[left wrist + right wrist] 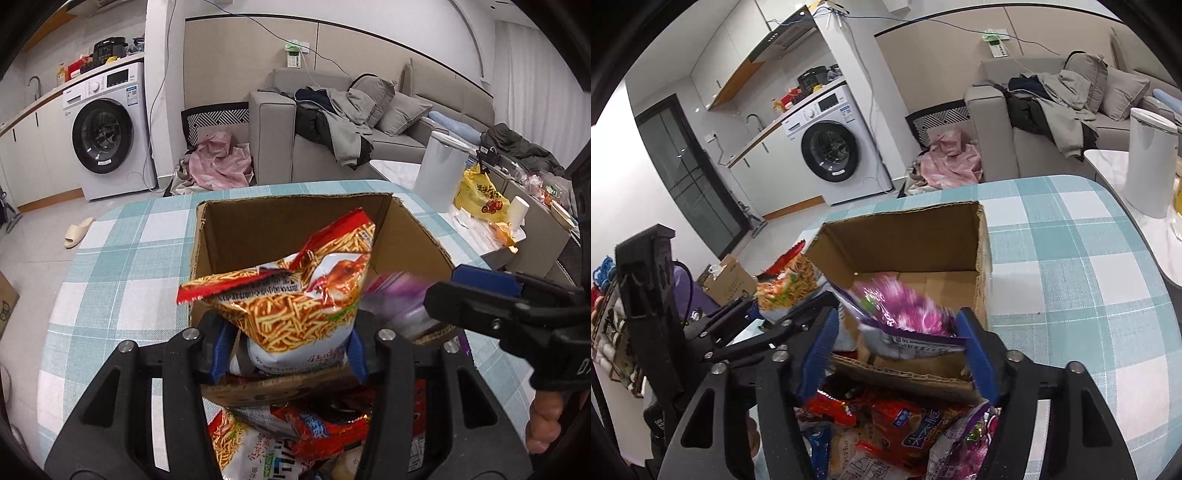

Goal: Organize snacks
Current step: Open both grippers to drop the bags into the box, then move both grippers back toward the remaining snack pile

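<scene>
Status, both wrist views:

- Cardboard box point(295, 221) sits upright and open-topped on the checked table point(129, 258), around the middle. Its far wall stands short of the table's far edge. We see its floor only in the right wrist view, and what shows of it is bare cardboard.
- Left gripper point(288, 354) is at the box's near wall, pointing down into it. The orange noodle-snack bag point(295, 295) stands between its jaws, crumpled, red top seam tilted toward the table's left edge. The bag's lower end is at the near rim of the box and the rest is above the opening. The right blue pad touches the bag and the left pad shows a gap to it. We read these jaws as parted and not clamping.
- Right gripper point(897, 347) is just beside the left one, toward the table's right edge, also over the near wall. Its jaws stand wide. The purple snack bag point(901, 310) is between them over the box interior, motion-blurred. One corner is close to the right pad, and we see no pinch on it.
- A loose pile of snack packets point(897, 424) lies between the box and the table's near edge, under both grippers: red, orange and purple wrappers overlapping. We can't count them.
- A hand point(543, 424) on the right gripper's handle shows at the frame edge in the left wrist view.
- Off the table: a washing machine point(107, 133) and a sofa point(369, 122) beyond the far edge.
</scene>
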The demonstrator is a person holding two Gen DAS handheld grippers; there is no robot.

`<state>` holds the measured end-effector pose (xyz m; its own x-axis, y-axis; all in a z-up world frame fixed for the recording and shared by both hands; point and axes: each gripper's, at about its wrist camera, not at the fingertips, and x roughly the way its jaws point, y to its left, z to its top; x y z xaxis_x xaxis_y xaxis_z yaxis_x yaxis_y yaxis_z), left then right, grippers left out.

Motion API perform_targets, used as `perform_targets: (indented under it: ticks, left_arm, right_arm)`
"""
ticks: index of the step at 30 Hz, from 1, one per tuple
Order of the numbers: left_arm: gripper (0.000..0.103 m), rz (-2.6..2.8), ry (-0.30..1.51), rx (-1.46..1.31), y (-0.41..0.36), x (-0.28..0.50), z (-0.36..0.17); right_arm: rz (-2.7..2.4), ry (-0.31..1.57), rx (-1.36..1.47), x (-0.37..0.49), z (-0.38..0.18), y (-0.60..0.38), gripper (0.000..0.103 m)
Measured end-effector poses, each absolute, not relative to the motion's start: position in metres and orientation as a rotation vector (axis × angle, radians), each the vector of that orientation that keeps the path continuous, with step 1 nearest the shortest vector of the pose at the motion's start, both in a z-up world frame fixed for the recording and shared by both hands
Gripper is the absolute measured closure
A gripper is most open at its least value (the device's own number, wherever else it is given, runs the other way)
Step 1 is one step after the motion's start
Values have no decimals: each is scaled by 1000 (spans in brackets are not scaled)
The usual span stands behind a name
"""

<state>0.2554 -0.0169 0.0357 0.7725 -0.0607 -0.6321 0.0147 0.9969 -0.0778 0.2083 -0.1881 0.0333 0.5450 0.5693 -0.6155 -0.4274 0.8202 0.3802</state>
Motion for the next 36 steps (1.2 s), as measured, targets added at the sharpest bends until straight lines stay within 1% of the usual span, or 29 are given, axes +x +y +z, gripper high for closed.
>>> perform_targets:
  ticks: [1, 2, 3, 4, 5, 6, 7, 10, 11, 22, 36]
  left_arm:
    - [45, -47, 691, -74, -16, 253, 36]
    - [36, -49, 690, -77, -16, 250, 36]
    - [31, -50, 680, -78, -15, 246, 38]
    - [21, -45, 663, -77, -13, 241, 39]
    - [18, -38, 638, -78, -11, 234, 42]
    - [18, -36, 623, -78, -10, 228, 44]
    - [16, -36, 616, -79, -8, 221, 47]
    - [1, -23, 598, -76, -5, 205, 53]
    - [1, -18, 579, -74, -4, 199, 55]
    - [1, -17, 556, -48, -3, 148, 71]
    - [1, 0, 572, -30, -2, 116, 70]
  right_arm:
    - [587, 789, 187, 206, 35, -189, 30]
    - [587, 789, 187, 206, 35, -189, 29]
    - [581, 769, 174, 201, 38, -190, 25]
    - [578, 755, 166, 198, 40, -190, 22]
    - [579, 739, 154, 194, 43, -191, 15]
    - [583, 735, 149, 191, 44, -191, 9]
    - [590, 733, 147, 189, 45, -192, 7]
    - [608, 715, 141, 179, 49, -194, 2]
    - [608, 706, 132, 176, 50, -194, 0]
    - [609, 714, 103, 156, 45, -197, 0]
    - [600, 735, 77, 139, 36, -200, 0]
